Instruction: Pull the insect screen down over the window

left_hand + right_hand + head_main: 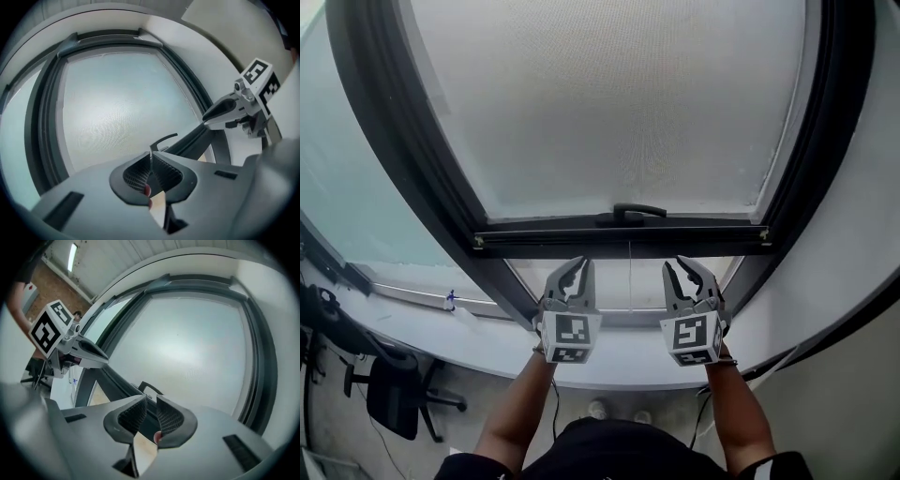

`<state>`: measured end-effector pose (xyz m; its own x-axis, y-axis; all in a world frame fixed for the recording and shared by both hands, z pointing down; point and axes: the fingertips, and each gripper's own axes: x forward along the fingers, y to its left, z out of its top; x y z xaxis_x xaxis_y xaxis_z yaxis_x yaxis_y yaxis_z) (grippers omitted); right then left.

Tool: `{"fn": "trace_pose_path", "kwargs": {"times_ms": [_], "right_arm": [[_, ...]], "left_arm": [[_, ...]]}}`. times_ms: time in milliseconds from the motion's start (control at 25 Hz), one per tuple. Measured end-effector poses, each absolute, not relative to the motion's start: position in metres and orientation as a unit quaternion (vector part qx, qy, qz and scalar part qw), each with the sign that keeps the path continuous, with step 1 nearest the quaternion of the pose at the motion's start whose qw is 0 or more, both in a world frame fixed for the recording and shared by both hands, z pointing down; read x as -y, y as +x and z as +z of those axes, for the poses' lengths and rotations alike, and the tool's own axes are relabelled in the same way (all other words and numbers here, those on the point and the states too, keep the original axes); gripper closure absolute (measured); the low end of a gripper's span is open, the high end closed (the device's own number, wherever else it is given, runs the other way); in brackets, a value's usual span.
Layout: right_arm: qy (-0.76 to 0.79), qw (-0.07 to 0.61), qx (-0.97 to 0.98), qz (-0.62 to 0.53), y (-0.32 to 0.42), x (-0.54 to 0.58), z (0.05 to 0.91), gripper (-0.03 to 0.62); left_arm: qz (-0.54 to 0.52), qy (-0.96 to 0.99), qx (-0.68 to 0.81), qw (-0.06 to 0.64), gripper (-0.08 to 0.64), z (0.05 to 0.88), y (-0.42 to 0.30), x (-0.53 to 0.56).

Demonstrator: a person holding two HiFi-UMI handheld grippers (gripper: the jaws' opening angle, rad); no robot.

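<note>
Insect screen (609,103) down over most of the window (403,159), with pale mesh filling the frame from the top to a dark bottom bar (581,242). Carries a small curved handle (637,211) on the upper edge of that bar, near its middle. Leaves one low strip of opening (614,286) uncovered below the bar, down to the lower frame (628,319), with a thin cord (630,277) hanging from the bar across this strip.

Left hand-held gripper (577,264) just below the bar, to the left of the cord, pointing toward the bar, jaws closed together and nothing between them. Right hand-held gripper (686,265) also just below the bar, to the right of the cord, jaws at a narrow gap and nothing between them either. Touching neither bar, handle nor cord, as far as can be seen.

Looks far along as a task: most of the pull done, only the last strip below the bar left to cover. Remains to take hold of the bar, the handle or the cord and to bring the bar down to the lower frame. Cannot tell whether any catch waits there.
</note>
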<state>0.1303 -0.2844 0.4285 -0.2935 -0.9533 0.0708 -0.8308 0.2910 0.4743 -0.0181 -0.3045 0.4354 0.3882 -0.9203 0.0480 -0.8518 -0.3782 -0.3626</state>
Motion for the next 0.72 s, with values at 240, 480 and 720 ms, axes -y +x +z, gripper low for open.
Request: {"fn": "trace_pose_path", "kwargs": {"times_ms": [240,480,720], "right_arm": [[0.582,0.102,0.796,-0.133,0.128,0.262,0.434,0.586],[0.597,0.073,0.794,-0.085,0.125,0.239,0.439,0.587],[0.603,0.072,0.791,-0.081,0.103,0.216,0.442,0.587]], "left_arm": [[-0.062,-0.815,-0.569,0.09,0.556,0.433,-0.024,0.281],[-0.007,-0.813,-0.582,0.005,0.557,0.444,-0.044,0.263],[-0.012,-0.815,-0.578,-0.014,0.557,0.462,-0.067,0.237]]}}
